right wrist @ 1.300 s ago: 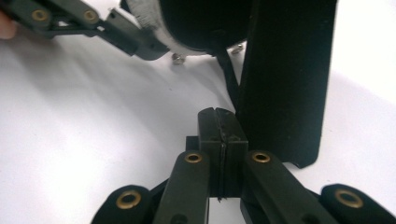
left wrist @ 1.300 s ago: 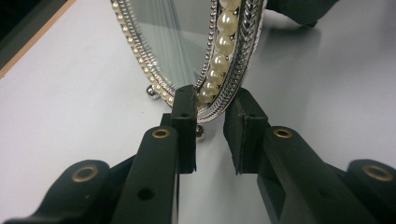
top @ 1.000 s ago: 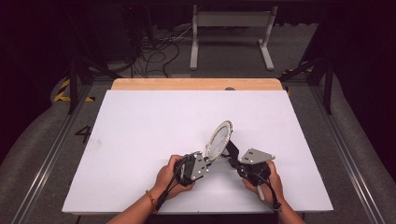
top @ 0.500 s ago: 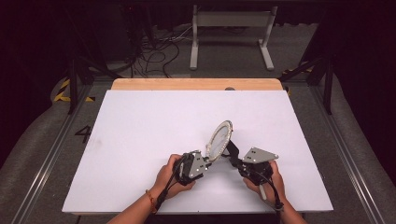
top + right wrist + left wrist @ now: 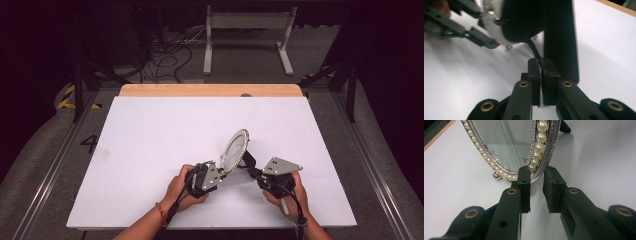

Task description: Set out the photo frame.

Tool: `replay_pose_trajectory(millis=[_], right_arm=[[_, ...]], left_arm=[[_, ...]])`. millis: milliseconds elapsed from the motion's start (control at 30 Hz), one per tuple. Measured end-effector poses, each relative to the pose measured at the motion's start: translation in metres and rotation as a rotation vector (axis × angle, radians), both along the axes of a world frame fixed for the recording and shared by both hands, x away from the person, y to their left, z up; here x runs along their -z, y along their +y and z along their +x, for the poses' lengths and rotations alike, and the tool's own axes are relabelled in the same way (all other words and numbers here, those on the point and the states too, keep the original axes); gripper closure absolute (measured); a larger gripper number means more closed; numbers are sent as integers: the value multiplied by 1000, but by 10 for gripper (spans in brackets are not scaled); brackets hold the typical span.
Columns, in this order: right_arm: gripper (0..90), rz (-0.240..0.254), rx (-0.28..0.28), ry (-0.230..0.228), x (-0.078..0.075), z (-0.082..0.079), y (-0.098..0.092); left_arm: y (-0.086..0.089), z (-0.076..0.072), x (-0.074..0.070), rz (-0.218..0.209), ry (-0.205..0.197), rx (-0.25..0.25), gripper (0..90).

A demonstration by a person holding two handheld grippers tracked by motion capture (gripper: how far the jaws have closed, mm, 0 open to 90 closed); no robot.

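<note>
We see both forearms coming in from the near edge of the white table (image 5: 150,130), hands close together near its front. The left gripper (image 5: 218,172) points right and slightly away from us; its jaws are narrowed onto the lower rim of an oval mirror (image 5: 235,149) with a pearl-trimmed silver frame, the frame edge between the pads (image 5: 524,178). The mirror stands tilted between the two grippers, its small feet on the table. The right gripper (image 5: 254,171) angles left and away, toward the back of the mirror. Its jaws are pressed together on a thin black strap (image 5: 535,51) that leads to the mirror's back, just beside the black prop stand (image 5: 560,37).
</note>
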State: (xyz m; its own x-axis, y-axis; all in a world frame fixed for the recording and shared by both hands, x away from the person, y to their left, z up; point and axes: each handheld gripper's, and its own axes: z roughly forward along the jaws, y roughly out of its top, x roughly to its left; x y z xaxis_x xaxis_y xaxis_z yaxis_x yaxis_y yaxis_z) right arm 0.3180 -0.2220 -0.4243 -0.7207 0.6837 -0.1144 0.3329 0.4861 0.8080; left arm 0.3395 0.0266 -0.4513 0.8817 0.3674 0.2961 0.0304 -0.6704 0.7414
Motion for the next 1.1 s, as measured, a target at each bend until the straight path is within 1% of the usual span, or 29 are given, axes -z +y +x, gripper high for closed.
replay_pose_trajectory(millis=[33, 67, 100, 133, 200, 267, 300, 333, 367, 467, 567, 667, 733, 800, 867, 933, 1033, 1067, 1100], right_arm=[[883, 0, 0, 0, 0, 0, 0], [889, -5, -16, 2, 0, -1, 2], [891, -19, -30, 5, 1, -1, 4], [892, -26, -33, 15, 3, 0, 5], [892, -39, -28, 38, 9, 3, 5], [900, -53, -4, 57, 17, 8, 2], [900, -49, -5, 67, 18, 9, 1], [900, -49, -5, 67, 18, 9, 1], [900, -38, -6, 73, 19, 10, 1], [900, -65, -2, 67, 18, 9, 3], [900, -59, -2, 69, 18, 9, 2], [900, -62, 3, 66, 18, 10, 1], [900, -60, 13, 67, 19, 11, -1], [900, -62, 15, 65, 19, 12, -2], [900, -60, 19, 63, 20, 13, -3], [900, -62, 27, 64, 22, 14, -4], [896, -57, 39, 63, 24, 16, -5], [875, -52, 37, 62, 24, 17, -5], [853, -37, 26, 52, 23, 16, -6]], left_arm=[[0, 0, 0, 0, 0, 0, 767], [0, 0, 0, 0, -1, 1, 767], [0, 0, 0, 0, -1, 1, 767], [0, 0, 0, 3, -6, 4, 767], [0, 0, 0, 6, -7, 4, 767], [0, 0, 0, 7, -8, 3, 768], [0, 0, 0, 8, -8, 4, 768], [0, 0, 0, 8, -8, 4, 768], [0, 0, 0, 7, -7, 4, 768], [0, 0, 0, 6, -4, 2, 768], [-1, -1, 0, 7, -4, -2, 769], [-3, -3, 0, 11, -17, 8, 769], [-5, -5, 0, 13, -19, -1, 768], [-7, -7, 0, 14, -26, 6, 768], [-9, -10, 0, 16, -16, 3, 768], [-12, -11, 0, 7, -19, 10, 767], [-15, -13, 1, 0, -11, -5, 767], [-15, -11, 1, -6, -15, 1, 767], [-15, -11, 1, -9, -11, 0, 766]])
